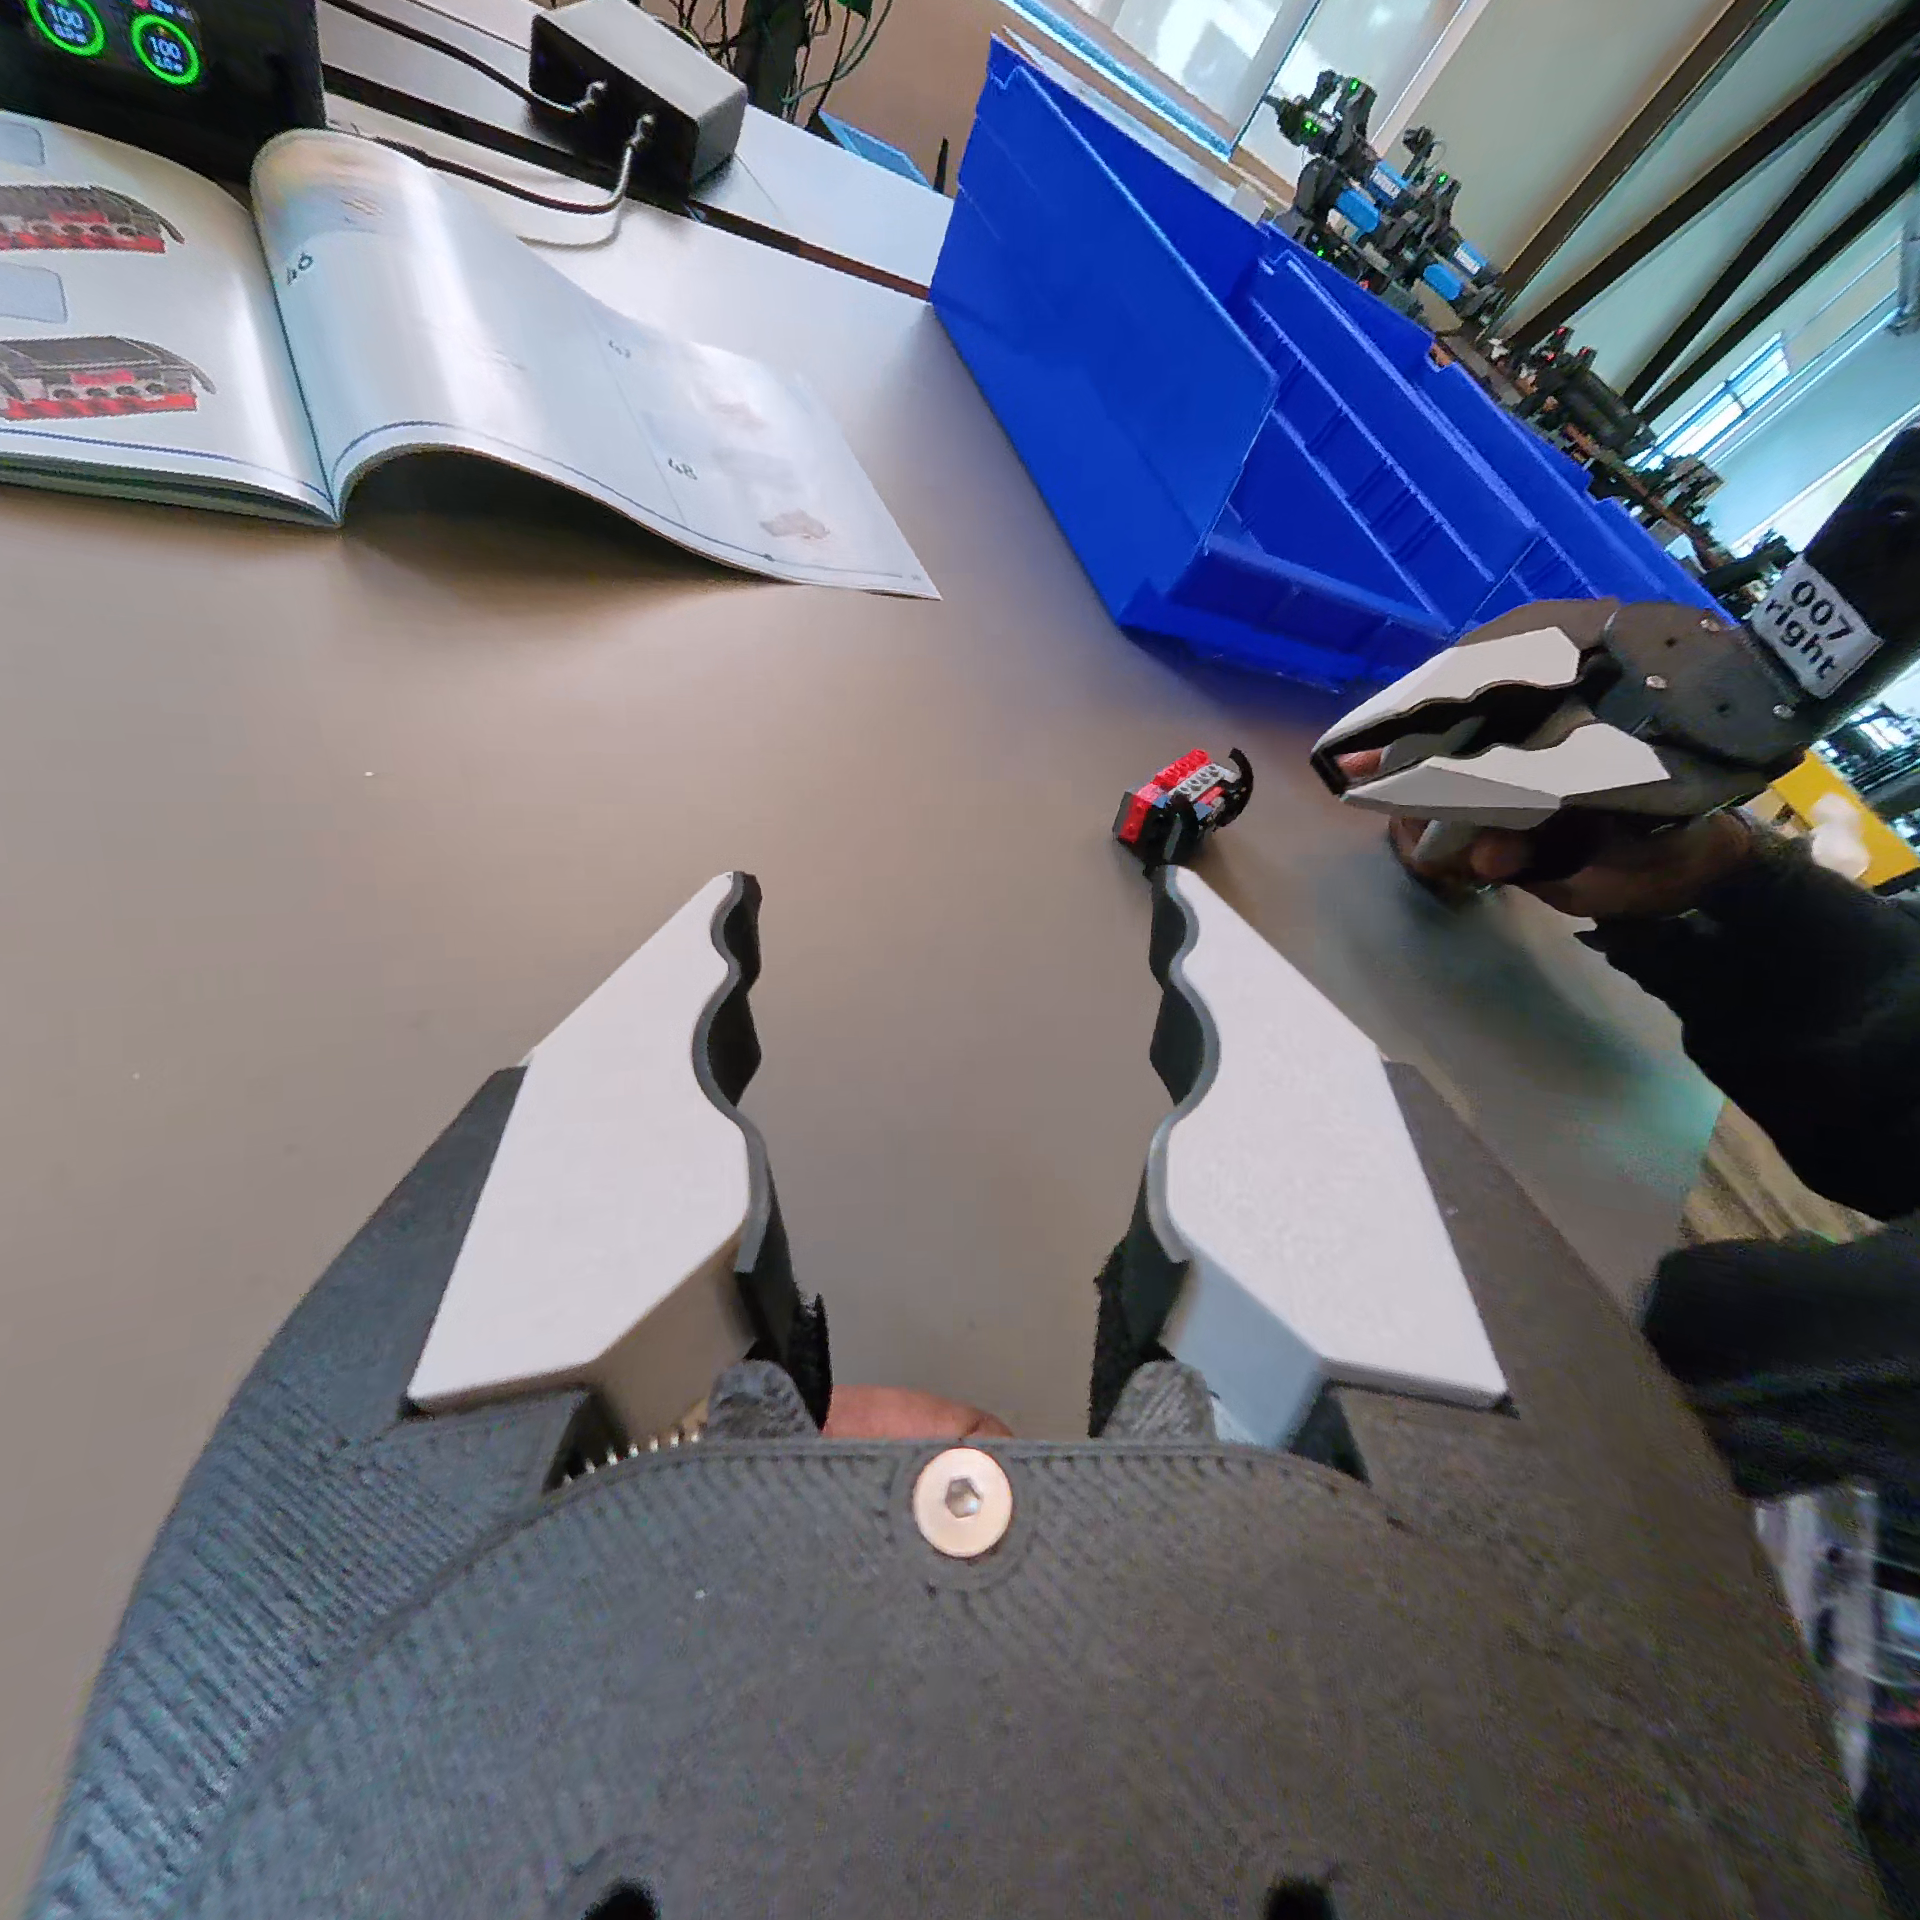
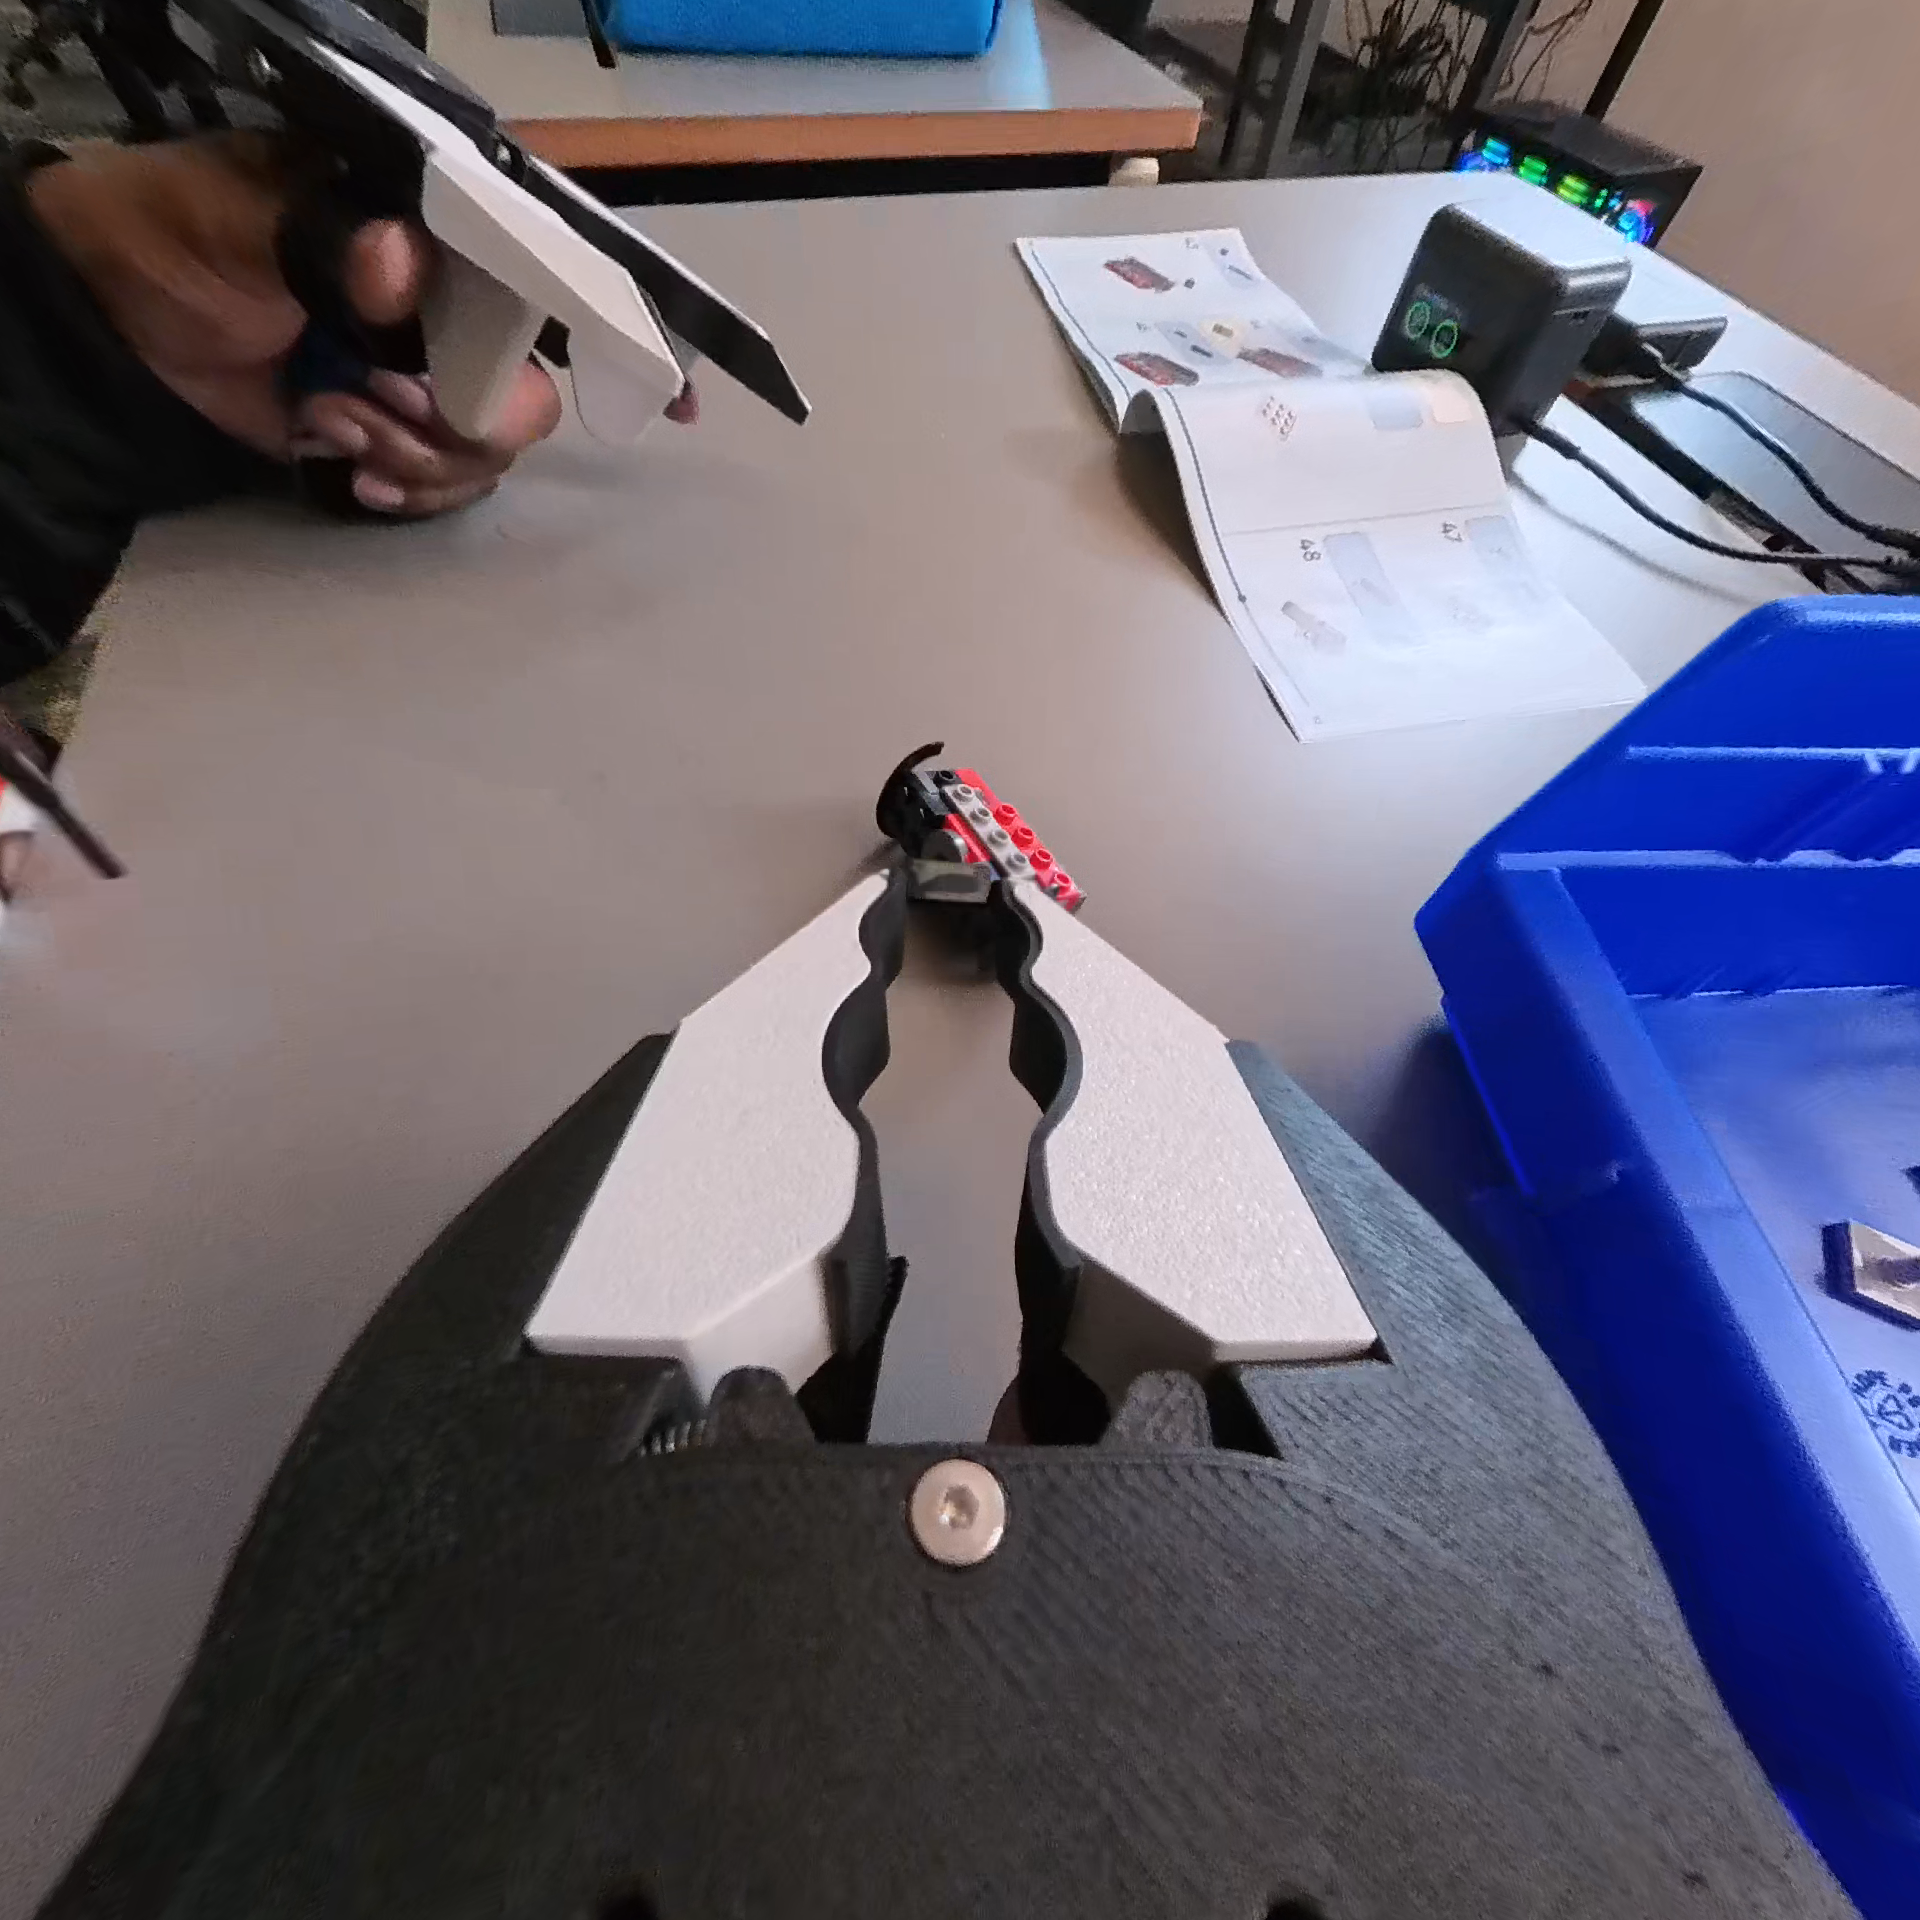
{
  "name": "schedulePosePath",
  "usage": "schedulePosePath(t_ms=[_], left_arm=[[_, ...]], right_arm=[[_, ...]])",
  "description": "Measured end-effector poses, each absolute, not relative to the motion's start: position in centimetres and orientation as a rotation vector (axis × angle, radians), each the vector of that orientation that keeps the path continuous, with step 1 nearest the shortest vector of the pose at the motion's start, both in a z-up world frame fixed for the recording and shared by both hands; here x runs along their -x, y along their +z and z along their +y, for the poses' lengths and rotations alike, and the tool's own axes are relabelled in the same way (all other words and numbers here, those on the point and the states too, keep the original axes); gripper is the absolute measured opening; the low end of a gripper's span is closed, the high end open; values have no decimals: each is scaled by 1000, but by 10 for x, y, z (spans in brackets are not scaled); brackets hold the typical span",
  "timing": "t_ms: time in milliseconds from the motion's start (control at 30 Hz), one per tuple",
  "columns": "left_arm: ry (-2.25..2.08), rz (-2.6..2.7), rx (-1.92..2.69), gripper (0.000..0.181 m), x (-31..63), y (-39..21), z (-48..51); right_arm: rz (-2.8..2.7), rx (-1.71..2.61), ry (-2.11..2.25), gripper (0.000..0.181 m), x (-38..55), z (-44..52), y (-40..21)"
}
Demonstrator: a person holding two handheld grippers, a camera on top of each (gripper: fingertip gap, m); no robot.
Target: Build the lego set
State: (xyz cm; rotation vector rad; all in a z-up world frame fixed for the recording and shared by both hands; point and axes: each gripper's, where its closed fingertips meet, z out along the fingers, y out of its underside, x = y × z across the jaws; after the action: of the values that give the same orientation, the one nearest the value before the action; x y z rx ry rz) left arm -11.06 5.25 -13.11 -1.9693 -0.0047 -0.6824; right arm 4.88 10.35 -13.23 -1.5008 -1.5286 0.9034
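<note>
While jaws gape, lego model (image 2: 971,831) rests.

1. From the right wrist view I cannot tell whether my right tongs (image 2: 948,894) touch the small lego build (image 2: 971,831); their tips cover its near end.
2. The blue bin (image 2: 1538,997) runs off the right edge, and the piece inside it (image 2: 1875,1283) is cut off too.
3. The right-hand page of the instruction booklet (image 1: 582,416) is washed out by glare, so I cannot read its diagrams.
4. The far machines (image 1: 1351,156) are too small to identify.
</note>
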Motion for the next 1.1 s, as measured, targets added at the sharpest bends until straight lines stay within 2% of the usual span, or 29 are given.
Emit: schedulePosePath(t_ms=[1100], left_arm=[[-683,-46,1964,75,114,-131,52]], right_arm=[[-1556,1600,936,16,-48,106,-142]])
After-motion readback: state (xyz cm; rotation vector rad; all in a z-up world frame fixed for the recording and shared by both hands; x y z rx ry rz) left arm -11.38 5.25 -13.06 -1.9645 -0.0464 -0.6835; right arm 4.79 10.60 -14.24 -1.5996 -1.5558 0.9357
